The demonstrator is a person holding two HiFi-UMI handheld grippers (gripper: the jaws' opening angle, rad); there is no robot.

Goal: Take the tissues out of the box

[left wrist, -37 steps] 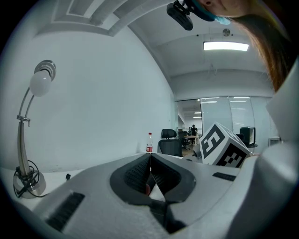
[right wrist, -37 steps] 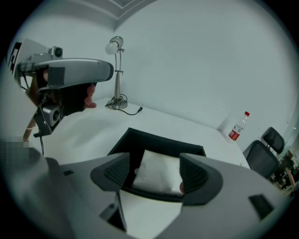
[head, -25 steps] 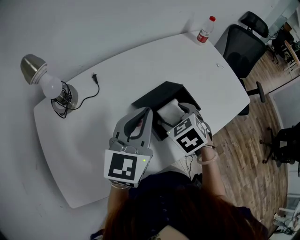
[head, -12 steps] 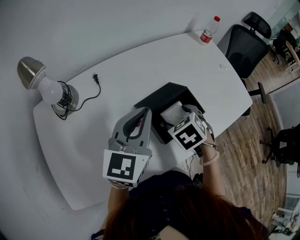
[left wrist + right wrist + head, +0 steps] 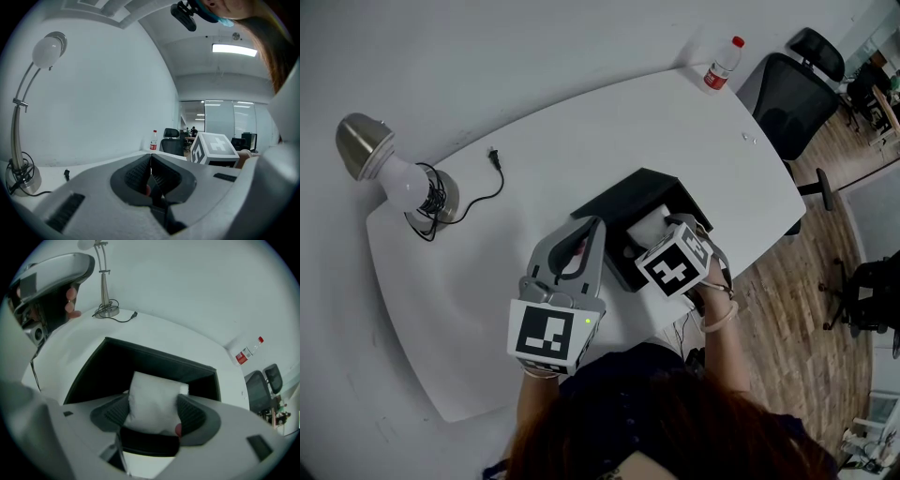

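Observation:
A black open-topped box (image 5: 614, 197) stands near the front edge of the white table (image 5: 581, 131). A white wad of tissues (image 5: 645, 225) sticks up from it. My right gripper (image 5: 652, 238) is shut on the tissues (image 5: 153, 399). In the right gripper view they fill the gap between the ribbed pads (image 5: 193, 414), above the dark inside of the box (image 5: 112, 371). My left gripper (image 5: 590, 228) hovers just left of the box with its jaws pressed together and nothing between them (image 5: 150, 172).
A desk lamp (image 5: 394, 171) with its cord and plug (image 5: 491, 156) sits at the table's left. A water bottle (image 5: 721, 63) stands at the far right corner, and an office chair (image 5: 792, 94) is beyond it. The table's front edge is close to the person's body.
The right gripper's marker cube has turned and shifted slightly up and to the left, with the tissues still in the jaws. The left gripper has stayed put.

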